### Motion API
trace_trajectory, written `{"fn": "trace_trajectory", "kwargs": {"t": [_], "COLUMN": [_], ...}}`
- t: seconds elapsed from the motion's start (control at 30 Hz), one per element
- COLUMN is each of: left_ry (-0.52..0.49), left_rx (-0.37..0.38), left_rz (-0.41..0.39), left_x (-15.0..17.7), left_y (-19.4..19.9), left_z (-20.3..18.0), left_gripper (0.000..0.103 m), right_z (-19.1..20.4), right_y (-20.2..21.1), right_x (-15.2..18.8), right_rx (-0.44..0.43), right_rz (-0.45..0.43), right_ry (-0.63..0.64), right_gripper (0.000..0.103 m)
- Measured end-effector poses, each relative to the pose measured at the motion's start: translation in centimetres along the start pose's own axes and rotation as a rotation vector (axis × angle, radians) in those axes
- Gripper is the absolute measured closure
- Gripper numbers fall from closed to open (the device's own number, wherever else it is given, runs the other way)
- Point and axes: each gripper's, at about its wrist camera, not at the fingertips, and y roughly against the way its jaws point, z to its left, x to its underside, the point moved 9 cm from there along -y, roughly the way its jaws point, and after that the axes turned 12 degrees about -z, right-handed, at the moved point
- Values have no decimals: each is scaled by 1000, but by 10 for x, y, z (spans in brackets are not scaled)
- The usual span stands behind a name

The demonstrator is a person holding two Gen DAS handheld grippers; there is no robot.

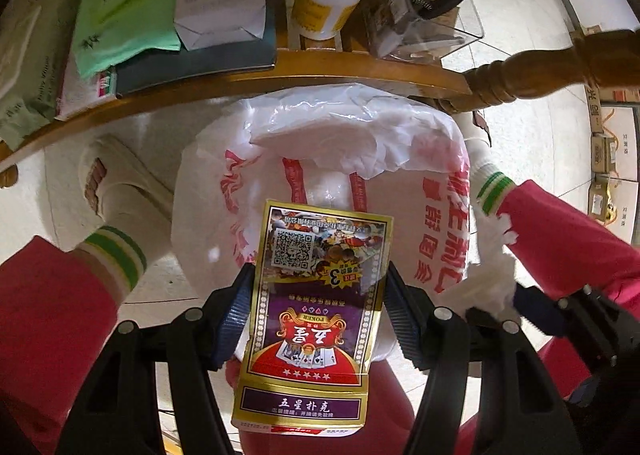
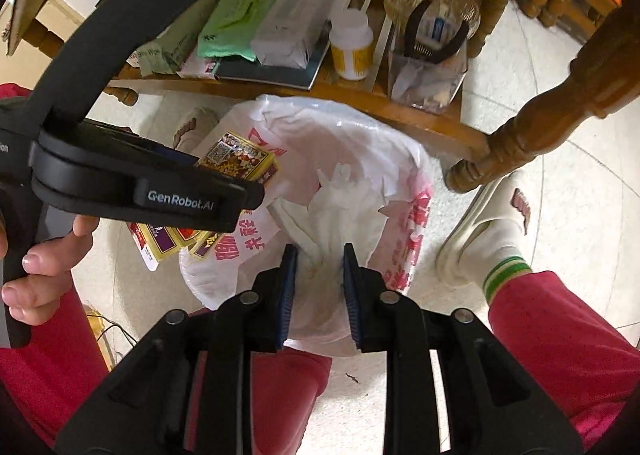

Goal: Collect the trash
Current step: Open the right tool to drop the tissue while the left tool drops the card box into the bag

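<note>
Two grippers are working over one white plastic bag (image 1: pixel 320 159) printed in red, which is lining a bin on the tiled floor (image 1: pixel 532 135) between the person's two slippered feet.

The left gripper (image 1: pixel 318 315) is holding one flattened playing-card packet (image 1: pixel 316 303) (gold border, purple band, a QR code at its far end); its two fingers (image 1: pixel 236 319) are pinching the packet by its long edges, and the packet is hanging just above the mouth of the bag. In the right wrist view the same packet (image 2: pixel 236 163) is showing beyond the left gripper's black body, at the bag's left rim.

The right gripper (image 2: pixel 320 271) is gripping one crumpled white tissue (image 2: pixel 336 211), its two blue-padded fingers (image 2: pixel 288 287) pressing in on the wad from both sides, directly over the open bag (image 2: pixel 400 159). In the left wrist view that tissue (image 1: pixel 488 279) is appearing at the right edge of the bag.

Behind the bag, a low wooden shelf (image 2: pixel 400 103) is carrying one white bottle with a yellow label (image 2: pixel 352 47), one green packet (image 2: pixel 232 23), one white carton (image 2: pixel 296 15), one dark notebook beneath them (image 2: pixel 276 73), and one clear container (image 2: pixel 428 79) with one pair of black-handled pliers (image 2: pixel 436 35) standing in it. One turned wooden leg (image 2: pixel 532 123) is standing to the right.
</note>
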Motion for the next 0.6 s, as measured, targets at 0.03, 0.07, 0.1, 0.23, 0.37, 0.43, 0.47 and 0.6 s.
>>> {"fn": "trace_trajectory", "kwargs": {"t": [0.03, 0.07, 0.1, 0.23, 0.37, 0.43, 0.47, 0.6], "left_ry": [5, 11, 16, 27, 23, 30, 32, 34], "left_rx": [-3, -9, -10, -2, -6, -5, -8, -17], "left_rz": [5, 15, 23, 53, 64, 70, 72, 80], "left_x": [-1, -2, -2, -2, -3, -2, -2, -1], "left_y": [-4, -9, -13, -24, -30, -32, -32, -35], "left_z": [1, 3, 3, 4, 4, 5, 6, 7], "left_gripper": [42, 42, 42, 42, 42, 42, 42, 42], "right_z": [0, 1, 1, 1, 2, 3, 3, 5], "right_y": [-5, -7, -11, -27, -36, -38, -38, -40], "right_x": [1, 2, 4, 9, 12, 12, 12, 14], "right_rx": [0, 0, -3, -10, -26, -25, -26, -32], "right_rz": [11, 19, 29, 65, 91, 95, 96, 107], "right_ry": [1, 0, -2, -7, -17, -12, -12, -8], "right_gripper": [80, 80, 79, 79, 79, 79, 79, 78]}}
